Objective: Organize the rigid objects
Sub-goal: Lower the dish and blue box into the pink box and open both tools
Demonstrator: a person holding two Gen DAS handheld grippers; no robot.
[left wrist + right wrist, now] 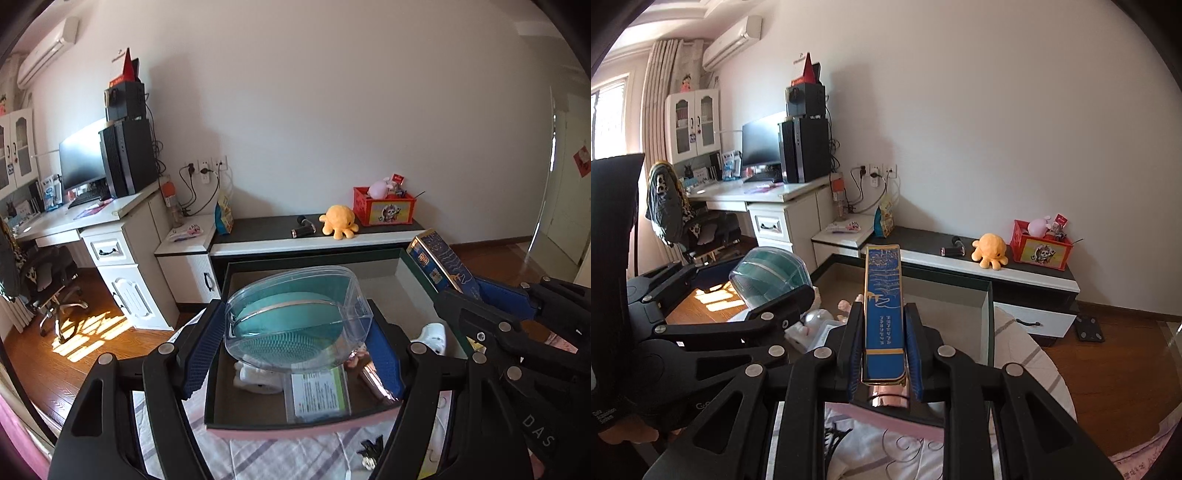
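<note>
Two claws hang side by side over the open dark-green cardboard box (221, 391), each carrying something, which suggests both loads are meant to go in. The left claw (295, 332) stands fairly wide, its blue-padded fingers (205, 347) pressed on either flank of a clear plastic clamshell case holding a teal round device (291, 321); the wide spread is simply what the bulging case demands, and gripping it at its broadest part keeps the smooth shell from slipping. The right claw (882, 354) is nearly closed on a slim blue-and-gold rectangular box (882, 302), clamped by its narrow sides near one end so the long body juts forward over the dark-green box, ready to be lowered lengthwise. Inside that box already lie a clear-wrapped green-and-white card pack (317, 395), a white soft item (255, 378) and a rose-gold metallic cylinder (373, 376), crowded toward the near end, so the bare far half looks the likelier landing place. It rests on a bed with a pale checked sheet (280, 458), not on a hard surface, so placing should be gentle
</note>
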